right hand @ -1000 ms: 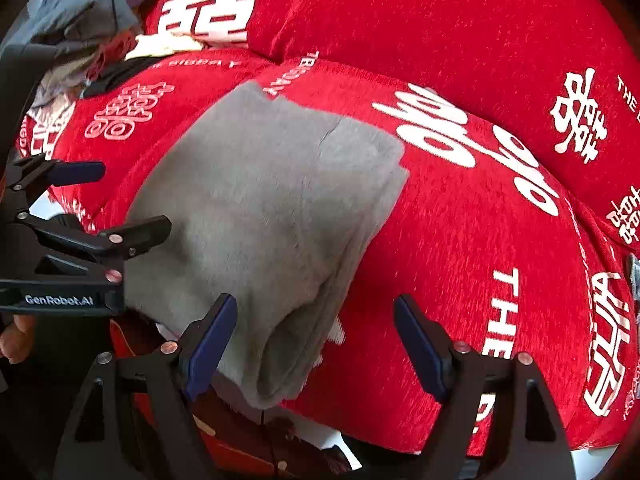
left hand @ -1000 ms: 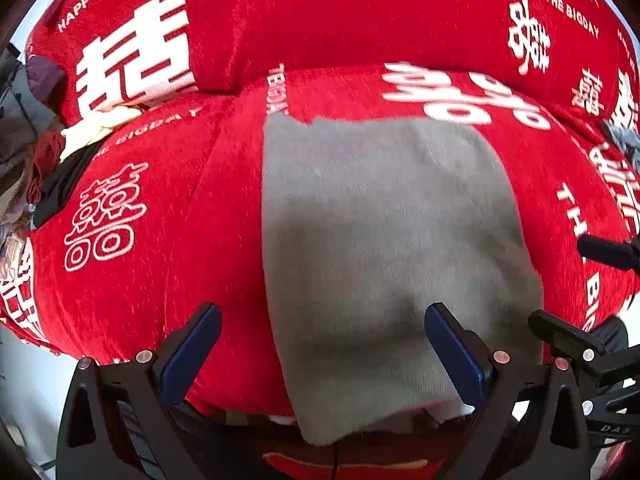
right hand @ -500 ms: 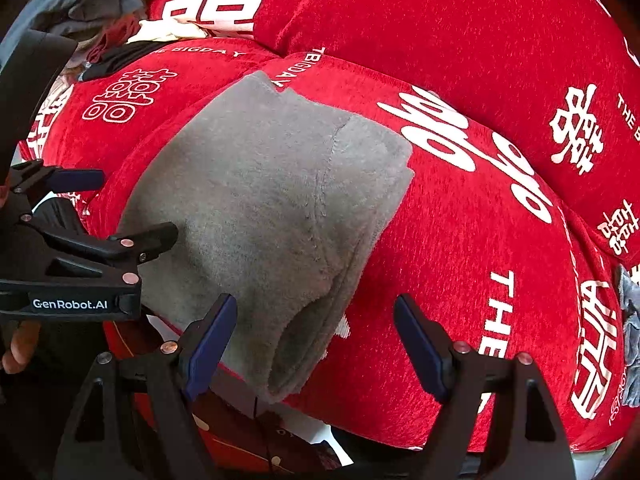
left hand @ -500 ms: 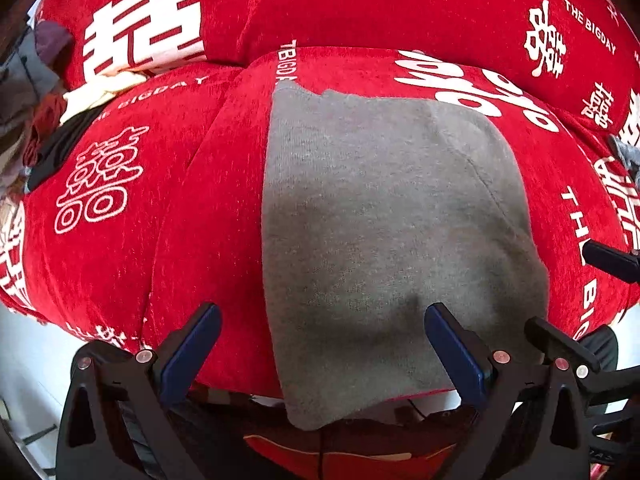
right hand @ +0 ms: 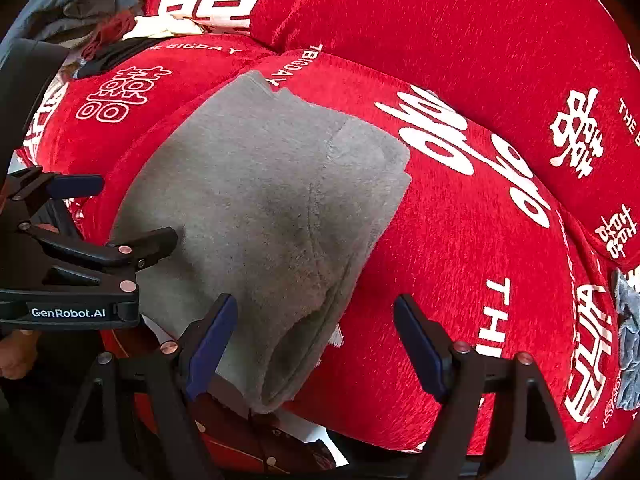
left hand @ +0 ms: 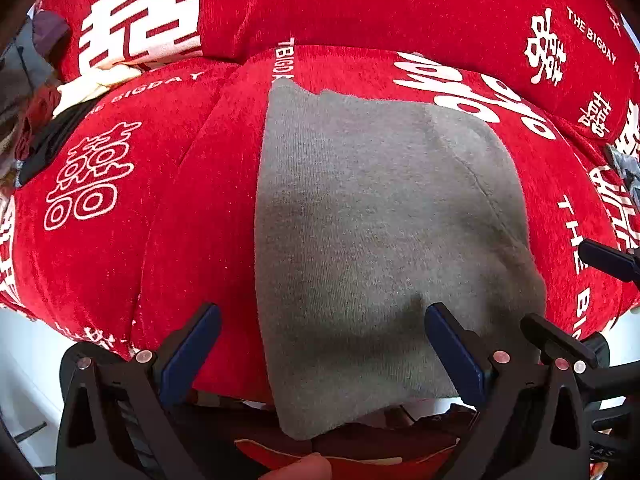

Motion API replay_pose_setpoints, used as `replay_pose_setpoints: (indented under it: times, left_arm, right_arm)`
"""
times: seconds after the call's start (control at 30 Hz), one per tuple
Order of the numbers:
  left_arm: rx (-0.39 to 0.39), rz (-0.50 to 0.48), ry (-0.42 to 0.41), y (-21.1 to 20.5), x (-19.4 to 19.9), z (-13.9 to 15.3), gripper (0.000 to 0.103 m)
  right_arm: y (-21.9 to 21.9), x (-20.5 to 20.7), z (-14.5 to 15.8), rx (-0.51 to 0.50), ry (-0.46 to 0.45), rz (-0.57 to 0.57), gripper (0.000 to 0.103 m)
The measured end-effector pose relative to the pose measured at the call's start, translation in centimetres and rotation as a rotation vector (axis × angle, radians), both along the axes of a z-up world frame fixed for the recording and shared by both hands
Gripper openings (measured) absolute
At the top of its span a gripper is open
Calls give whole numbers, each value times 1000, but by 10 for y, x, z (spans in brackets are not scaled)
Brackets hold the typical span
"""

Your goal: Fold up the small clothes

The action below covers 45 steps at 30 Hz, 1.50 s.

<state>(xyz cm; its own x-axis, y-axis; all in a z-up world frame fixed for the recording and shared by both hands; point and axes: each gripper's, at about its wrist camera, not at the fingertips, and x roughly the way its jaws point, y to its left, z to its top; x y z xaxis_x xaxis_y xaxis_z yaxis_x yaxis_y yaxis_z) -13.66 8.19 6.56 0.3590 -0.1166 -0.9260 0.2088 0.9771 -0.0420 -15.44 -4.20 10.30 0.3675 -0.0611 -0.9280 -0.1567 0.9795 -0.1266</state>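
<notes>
A folded grey garment [left hand: 380, 232] lies on a red sofa seat cushion [left hand: 160, 208], its near end hanging over the front edge. It shows in the right wrist view [right hand: 264, 216] too, with stacked layers along its right side. My left gripper [left hand: 322, 322] is open and empty, held just before the garment's near end. My right gripper [right hand: 316, 316] is open and empty, straddling the garment's near right corner. The left gripper also shows in the right wrist view [right hand: 100, 216] at the left.
The red sofa backrest [left hand: 400, 8] with white lettering rises behind the seat. A pile of mixed clothes [right hand: 92, 4] sits at the far left. A small grey-blue cloth [right hand: 628, 336] lies at the right edge of the seat.
Both grippers have drawn back slightly toward the sofa's front edge and stayed open. The grey garment has not moved.
</notes>
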Motion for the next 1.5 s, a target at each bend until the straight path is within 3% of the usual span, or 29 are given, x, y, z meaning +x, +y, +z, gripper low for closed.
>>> replay_pose_setpoints:
  times: [1.5]
  left_arm:
    - [-131,16,51,49,40,-9,102]
  right_arm:
    - [48,45,-3,-135,82,76,83]
